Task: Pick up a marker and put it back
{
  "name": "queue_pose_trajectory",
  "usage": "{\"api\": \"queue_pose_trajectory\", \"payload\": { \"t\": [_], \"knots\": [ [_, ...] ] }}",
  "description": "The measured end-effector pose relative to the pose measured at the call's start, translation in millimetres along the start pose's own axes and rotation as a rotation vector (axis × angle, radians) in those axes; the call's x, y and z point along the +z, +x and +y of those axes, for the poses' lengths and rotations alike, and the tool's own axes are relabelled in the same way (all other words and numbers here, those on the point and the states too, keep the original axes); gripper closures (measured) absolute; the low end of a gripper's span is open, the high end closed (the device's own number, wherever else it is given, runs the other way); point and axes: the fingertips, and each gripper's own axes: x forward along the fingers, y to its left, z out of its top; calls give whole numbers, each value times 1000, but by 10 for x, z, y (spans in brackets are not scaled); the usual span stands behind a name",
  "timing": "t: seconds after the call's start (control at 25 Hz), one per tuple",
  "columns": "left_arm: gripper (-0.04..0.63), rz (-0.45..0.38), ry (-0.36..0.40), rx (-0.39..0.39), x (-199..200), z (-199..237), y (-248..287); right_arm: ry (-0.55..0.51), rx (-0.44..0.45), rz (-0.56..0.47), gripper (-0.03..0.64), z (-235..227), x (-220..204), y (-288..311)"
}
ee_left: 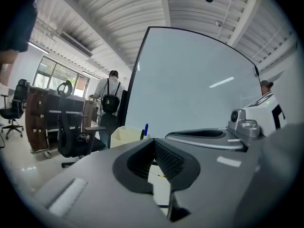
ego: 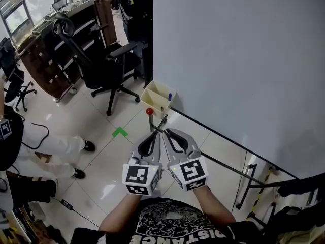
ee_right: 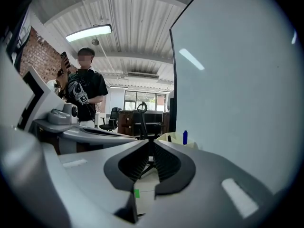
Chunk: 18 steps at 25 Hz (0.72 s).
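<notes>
Short of the cream bin, the left gripper hangs with jaws together on nothing. Just beside it, the right gripper is likewise closed and empty, probably poised before reaching. The blue marker stands inside the bin, not yet picked.

Left claw and right claw lie side by side. Just ahead of both stands a bin with a marker in it (upright). The whiteboard rises ahead-right, and an office chair stands beyond, ahead-left.
</notes>
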Motion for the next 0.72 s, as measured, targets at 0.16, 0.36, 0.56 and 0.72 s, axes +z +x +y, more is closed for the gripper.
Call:
{"api": "queue_pose_trajectory", "payload": {
  "t": [0.16, 0.36, 0.56, 0.72],
  "knots": [
    [591, 7, -2, -15, 44, 157, 125, -4, -21, 10, 611, -94, 23, 222],
    [591, 12, -6, -29, 78, 325, 168, -8, -54, 29, 584, -164, 10, 425],
    [591, 27, -7, -54, 66, 421, 245, -13, -91, 42, 533, -262, -5, 597],
    [591, 40, -9, -82, 87, 459, 320, -17, -121, 59, 480, -357, -51, 729]
  ]
}}
